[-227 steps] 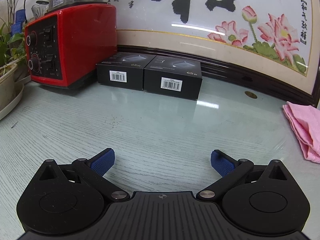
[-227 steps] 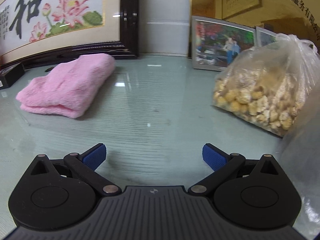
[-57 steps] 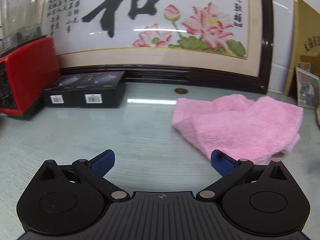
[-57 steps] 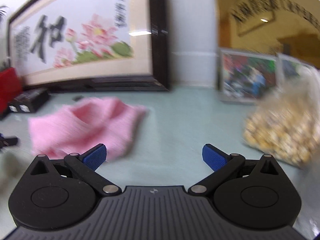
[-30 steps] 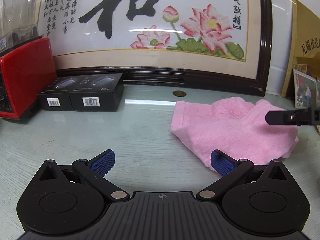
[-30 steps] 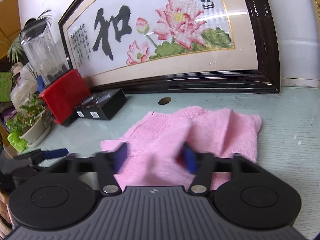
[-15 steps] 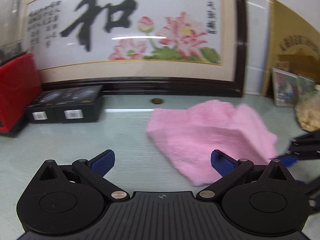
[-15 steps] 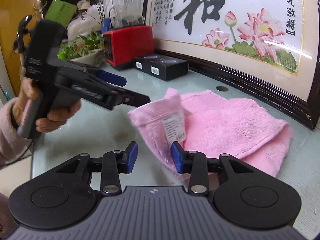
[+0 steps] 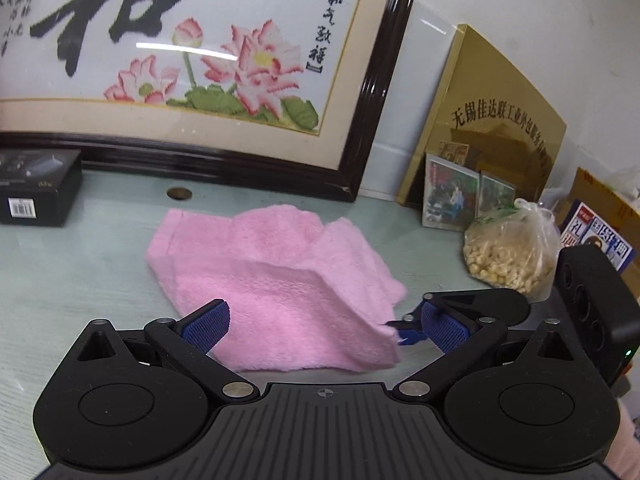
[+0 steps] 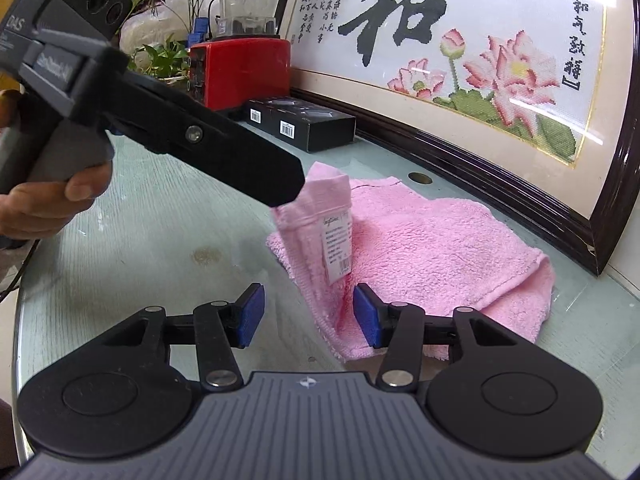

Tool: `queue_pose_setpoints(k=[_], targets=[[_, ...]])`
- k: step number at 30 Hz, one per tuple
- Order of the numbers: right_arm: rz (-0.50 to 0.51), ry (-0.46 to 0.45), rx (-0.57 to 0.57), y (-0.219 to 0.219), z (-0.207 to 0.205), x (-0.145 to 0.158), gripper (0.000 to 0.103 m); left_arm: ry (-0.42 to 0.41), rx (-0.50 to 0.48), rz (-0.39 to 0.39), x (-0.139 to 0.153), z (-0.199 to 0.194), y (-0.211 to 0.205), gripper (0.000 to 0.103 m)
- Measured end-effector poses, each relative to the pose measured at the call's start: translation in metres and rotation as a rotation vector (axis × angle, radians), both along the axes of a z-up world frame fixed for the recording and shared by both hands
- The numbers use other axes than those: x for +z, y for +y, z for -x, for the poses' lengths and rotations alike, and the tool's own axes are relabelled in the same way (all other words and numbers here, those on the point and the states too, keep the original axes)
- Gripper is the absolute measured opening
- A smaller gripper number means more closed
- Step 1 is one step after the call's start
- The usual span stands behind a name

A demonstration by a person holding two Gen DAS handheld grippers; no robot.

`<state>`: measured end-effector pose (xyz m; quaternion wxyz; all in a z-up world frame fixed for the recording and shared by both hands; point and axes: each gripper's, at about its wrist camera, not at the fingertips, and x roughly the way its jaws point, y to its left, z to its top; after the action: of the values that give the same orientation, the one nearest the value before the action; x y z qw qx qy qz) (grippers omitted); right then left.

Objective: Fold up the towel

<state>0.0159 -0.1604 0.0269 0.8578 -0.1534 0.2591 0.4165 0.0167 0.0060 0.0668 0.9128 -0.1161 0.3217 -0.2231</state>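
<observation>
Pink towel is being left crumpled on the glass-topped worktop, in front of the framed lotus picture and between the black boxes and the bag of nuts. One corner with a white label is being held raised in the right wrist view. Left claw is being kept wide open over the towel's near edge, nothing being gripped. Right claw is being opened, its blue pads not pressing the towel hem seen between them.
</observation>
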Motion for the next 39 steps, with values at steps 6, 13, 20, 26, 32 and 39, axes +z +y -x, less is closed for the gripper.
queue_pose_setpoints(k=[6,13,20,26,32,39], targets=[[0.026,-0.025,0.007,0.002,0.003,0.002,0.056,0.028,-0.015,-0.005,-0.004,-0.002,-0.024,0.103],[0.028,-0.034,0.027,0.0,0.008,0.003,0.058,0.0,-0.014,-0.047,-0.003,-0.002,-0.049,0.084],[0.026,-0.049,0.073,-0.007,0.019,0.005,0.069,0.014,0.082,-0.06,-0.009,-0.002,-0.043,0.047],[0.029,-0.041,0.072,-0.01,0.022,0.002,0.072,-0.013,0.102,-0.085,-0.01,0.001,-0.041,0.008],[-0.053,-0.048,0.04,-0.036,0.015,0.018,0.078,-0.063,0.157,-0.083,-0.007,0.01,-0.033,0.005],[-0.535,0.081,-0.228,-0.123,-0.029,0.033,0.093,-0.104,0.184,-0.082,-0.001,0.047,-0.001,0.005]])
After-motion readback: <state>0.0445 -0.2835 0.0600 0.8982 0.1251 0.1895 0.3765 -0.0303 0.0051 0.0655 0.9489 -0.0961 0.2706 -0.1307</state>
